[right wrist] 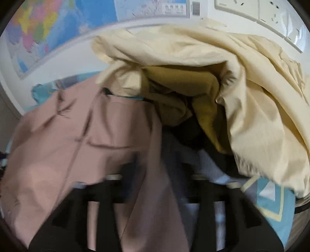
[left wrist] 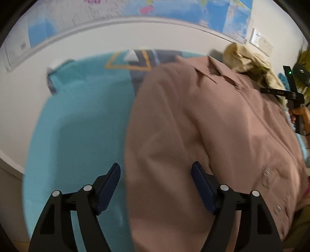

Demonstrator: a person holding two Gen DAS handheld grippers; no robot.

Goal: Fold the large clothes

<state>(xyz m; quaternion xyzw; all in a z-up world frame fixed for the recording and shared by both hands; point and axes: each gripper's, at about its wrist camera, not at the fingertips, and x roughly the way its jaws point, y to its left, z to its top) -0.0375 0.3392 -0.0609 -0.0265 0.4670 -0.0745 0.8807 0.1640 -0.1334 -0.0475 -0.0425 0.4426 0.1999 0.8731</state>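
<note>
Pink shirt (left wrist: pixel 203 126) lies spread across the teal bedsheet (left wrist: pixel 77 126), collar toward the wall, and both grippers hang right over it. Nearest, the left gripper (left wrist: pixel 156 178) points down at the shirt's left edge, its dark fingers (left wrist: pixel 108 186) spread wide, one over bare sheet and the other over pink cloth, pinching nothing. Over on the other side, the right gripper (right wrist: pixel 155 174) is badly blurred; its fingers look parted with a fold of the pink shirt (right wrist: pixel 77 145) running up between them, but whether the pads press on that cloth I cannot tell. From the left wrist view, a hand (left wrist: pixel 299 116) grips that right tool's handle at the shirt's far right edge, a small green light glowing above it.

Further back, just beyond the collar, a crumpled cream garment (right wrist: pixel 222 67) is heaped up, with yellow and dark cloth tucked underneath it. A patterned patch of the bedding (left wrist: pixel 133 60), orange outline with a white triangle, shows near the head of the bed. Behind everything, a wall map (right wrist: pixel 48 25) in blues and bright colours hangs on the white wall, with white wall sockets (right wrist: pixel 251 11) off to the right.
</note>
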